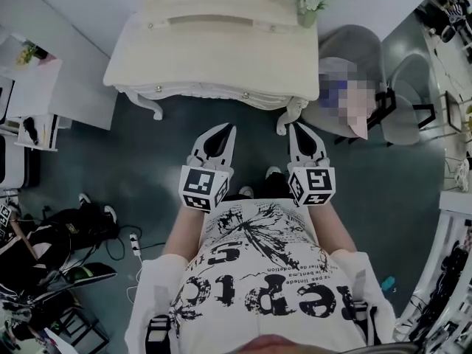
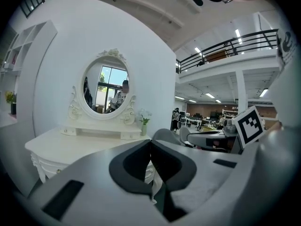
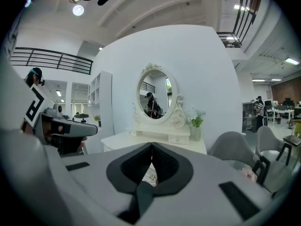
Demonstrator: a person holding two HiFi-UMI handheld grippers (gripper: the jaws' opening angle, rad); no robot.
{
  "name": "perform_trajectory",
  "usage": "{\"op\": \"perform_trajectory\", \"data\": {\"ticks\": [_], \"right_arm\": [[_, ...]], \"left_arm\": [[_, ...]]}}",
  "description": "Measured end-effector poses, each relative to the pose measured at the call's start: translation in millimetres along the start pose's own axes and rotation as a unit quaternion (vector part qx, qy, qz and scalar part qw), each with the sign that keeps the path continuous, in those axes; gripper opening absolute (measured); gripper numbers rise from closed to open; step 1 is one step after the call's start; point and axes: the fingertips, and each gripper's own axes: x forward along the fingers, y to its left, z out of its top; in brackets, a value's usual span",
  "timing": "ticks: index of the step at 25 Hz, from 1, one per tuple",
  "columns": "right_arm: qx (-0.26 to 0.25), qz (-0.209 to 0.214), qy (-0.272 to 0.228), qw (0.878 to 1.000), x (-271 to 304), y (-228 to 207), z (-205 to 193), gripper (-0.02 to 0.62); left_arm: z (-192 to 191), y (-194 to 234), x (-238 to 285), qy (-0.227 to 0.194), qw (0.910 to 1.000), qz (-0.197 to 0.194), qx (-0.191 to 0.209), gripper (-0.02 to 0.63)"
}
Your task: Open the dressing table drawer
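Tongs [image 1: 229, 128] closed; cream dressing table drawer [image 1: 203, 89] shut.

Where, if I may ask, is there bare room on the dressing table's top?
The tabletop is bare from its front edge to the mirror base. A flower vase fills the back right corner; a grey chair crowds the right end.

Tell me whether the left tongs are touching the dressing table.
Apart. The head view shows dark floor between the left tongs and the dressing table.
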Motion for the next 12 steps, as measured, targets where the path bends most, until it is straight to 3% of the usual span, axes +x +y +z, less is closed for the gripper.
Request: {"op": "perform_trajectory", "data": {"ticks": [12], "right_arm": [[-0.010,0.036,0.008,0.999,131,-64,25,0.017]], "left_arm": [[28,65,116,0.001,0.9990,0.045,-0.008,0.018]]}}
